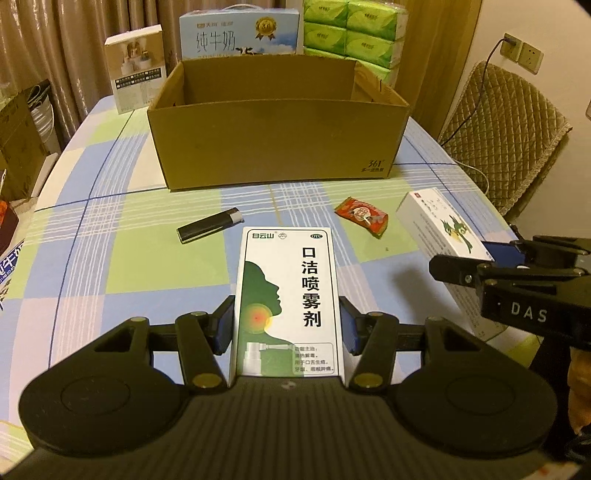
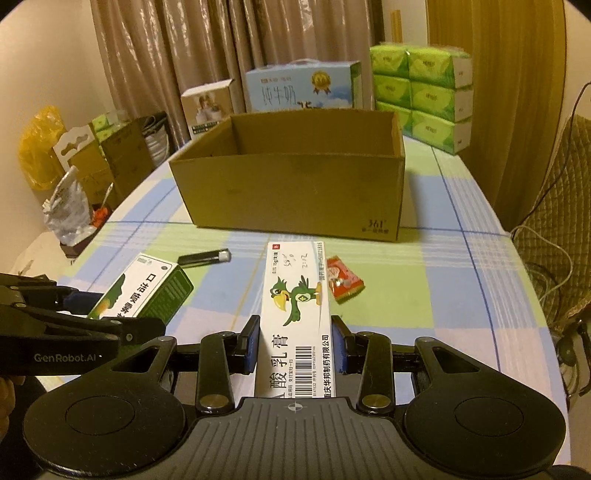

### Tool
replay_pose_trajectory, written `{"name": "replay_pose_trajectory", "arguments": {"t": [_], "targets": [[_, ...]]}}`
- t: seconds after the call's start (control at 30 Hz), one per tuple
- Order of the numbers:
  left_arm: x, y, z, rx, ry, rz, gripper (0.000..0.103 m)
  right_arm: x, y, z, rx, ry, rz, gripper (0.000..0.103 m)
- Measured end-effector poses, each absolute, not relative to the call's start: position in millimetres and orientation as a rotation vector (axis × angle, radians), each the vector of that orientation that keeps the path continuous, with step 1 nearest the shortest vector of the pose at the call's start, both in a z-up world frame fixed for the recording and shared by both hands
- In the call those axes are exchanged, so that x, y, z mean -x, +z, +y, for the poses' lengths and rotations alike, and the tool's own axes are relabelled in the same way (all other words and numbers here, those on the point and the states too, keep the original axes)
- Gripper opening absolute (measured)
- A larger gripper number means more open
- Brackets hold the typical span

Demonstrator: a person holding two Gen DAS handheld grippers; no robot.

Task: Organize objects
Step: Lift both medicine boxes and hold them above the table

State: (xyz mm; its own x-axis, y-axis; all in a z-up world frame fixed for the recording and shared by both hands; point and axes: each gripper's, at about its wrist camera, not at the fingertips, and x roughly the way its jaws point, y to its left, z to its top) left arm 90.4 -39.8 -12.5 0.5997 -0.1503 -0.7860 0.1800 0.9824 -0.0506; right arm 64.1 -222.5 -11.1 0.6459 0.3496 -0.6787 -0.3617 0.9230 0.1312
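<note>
My left gripper (image 1: 287, 325) is shut on a white-and-green spray medicine box (image 1: 287, 295), held flat just above the checked tablecloth. My right gripper (image 2: 295, 343) is shut on a long white ointment box with a green bird (image 2: 297, 310). Each held box also shows in the other view: the ointment box (image 1: 443, 229) at the right, the spray box (image 2: 147, 291) at the left. A black lighter (image 1: 208, 230) (image 2: 205, 257) and a red candy wrapper (image 1: 364, 216) (image 2: 345, 282) lie on the cloth ahead. An open, empty cardboard box (image 1: 277, 144) (image 2: 295, 192) stands beyond them.
Behind the cardboard box stand a blue milk carton (image 1: 240, 33), a small white carton (image 1: 135, 70) and stacked green tissue packs (image 1: 354, 33). A quilted chair (image 1: 506, 136) is at the right table edge. Bags and boxes (image 2: 74, 173) crowd the left side.
</note>
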Motion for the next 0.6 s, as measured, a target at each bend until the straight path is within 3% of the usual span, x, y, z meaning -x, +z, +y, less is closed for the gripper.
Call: {"name": "replay_pose_trajectory", "arguments": {"t": [0.6], "targets": [[-75,9,-42,-0.043,-0.191,0.861,0.051,-56,1,-226,0.018,0.4,0.749,0.036]]}}
